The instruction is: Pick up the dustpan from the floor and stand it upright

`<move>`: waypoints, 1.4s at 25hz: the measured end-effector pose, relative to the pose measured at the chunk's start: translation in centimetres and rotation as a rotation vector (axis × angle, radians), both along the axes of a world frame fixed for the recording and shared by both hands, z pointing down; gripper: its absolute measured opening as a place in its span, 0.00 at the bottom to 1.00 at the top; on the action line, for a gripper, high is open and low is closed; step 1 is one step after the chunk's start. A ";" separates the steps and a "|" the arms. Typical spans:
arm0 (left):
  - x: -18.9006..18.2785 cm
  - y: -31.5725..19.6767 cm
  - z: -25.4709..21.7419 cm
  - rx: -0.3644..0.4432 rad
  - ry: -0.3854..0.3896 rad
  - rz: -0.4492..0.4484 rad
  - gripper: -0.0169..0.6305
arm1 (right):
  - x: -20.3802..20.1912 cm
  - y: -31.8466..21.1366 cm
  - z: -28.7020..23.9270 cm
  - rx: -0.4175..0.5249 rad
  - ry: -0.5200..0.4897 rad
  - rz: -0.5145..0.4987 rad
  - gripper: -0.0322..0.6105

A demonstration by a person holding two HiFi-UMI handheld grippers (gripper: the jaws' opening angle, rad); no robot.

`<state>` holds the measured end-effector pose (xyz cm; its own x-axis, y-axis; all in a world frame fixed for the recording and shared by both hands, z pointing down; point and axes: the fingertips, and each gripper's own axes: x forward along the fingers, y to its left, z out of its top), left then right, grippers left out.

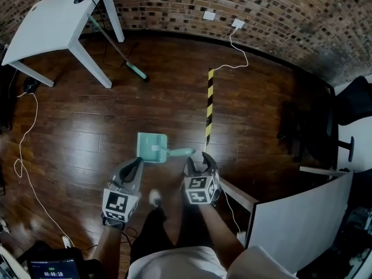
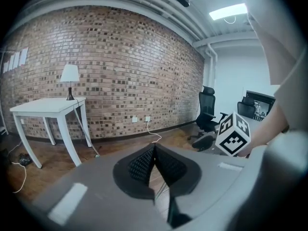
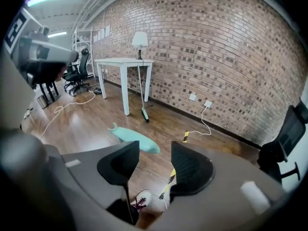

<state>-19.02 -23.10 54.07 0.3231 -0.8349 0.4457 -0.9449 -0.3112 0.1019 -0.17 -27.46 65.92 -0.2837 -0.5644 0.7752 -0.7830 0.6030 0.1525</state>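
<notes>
One dustpan (image 1: 152, 146) lies just ahead, handle (image 1: 181, 152) crosswise toward the nearer, wide-spread, empty right gripper (image 1: 200, 159); left gripper (image 1: 134, 163) is closed, empty.

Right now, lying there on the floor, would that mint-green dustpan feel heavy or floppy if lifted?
Probably light and stiff: the dustpan looks like thin moulded plastic holding its shape. Its smooth handle may slip. Stood upright on the glossy wooden floor, it might tip easily.
</notes>
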 end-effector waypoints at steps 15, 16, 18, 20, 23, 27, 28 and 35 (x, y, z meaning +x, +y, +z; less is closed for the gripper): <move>0.2 0.7 -9.7 0.161 0.054 0.026 0.03 | 4.9 2.8 -16.5 0.143 -0.305 0.172 0.07; 0.0 1.6 -10.8 0.177 0.068 0.022 0.03 | 5.1 4.0 -18.3 0.158 -0.314 0.179 0.07; -0.2 3.5 -12.8 0.207 0.081 0.040 0.03 | 5.8 6.2 -21.4 0.189 -0.321 0.198 0.07; -0.5 5.0 -14.4 0.239 0.077 0.066 0.03 | 6.3 7.5 -24.1 0.243 -0.352 0.223 0.07; -1.5 6.8 -16.4 0.268 0.069 0.058 0.03 | 6.1 8.7 -27.0 0.316 -0.376 0.214 0.07; -1.7 8.3 -18.8 0.300 0.055 0.039 0.03 | 5.7 9.9 -29.6 0.372 -0.437 0.189 0.07; -1.6 8.5 -19.4 0.313 0.049 0.040 0.03 | 5.7 10.0 -30.3 0.386 -0.457 0.185 0.07; -0.4 10.0 -24.1 0.443 0.093 0.059 0.03 | 8.0 11.6 -33.7 0.446 -0.536 0.226 0.07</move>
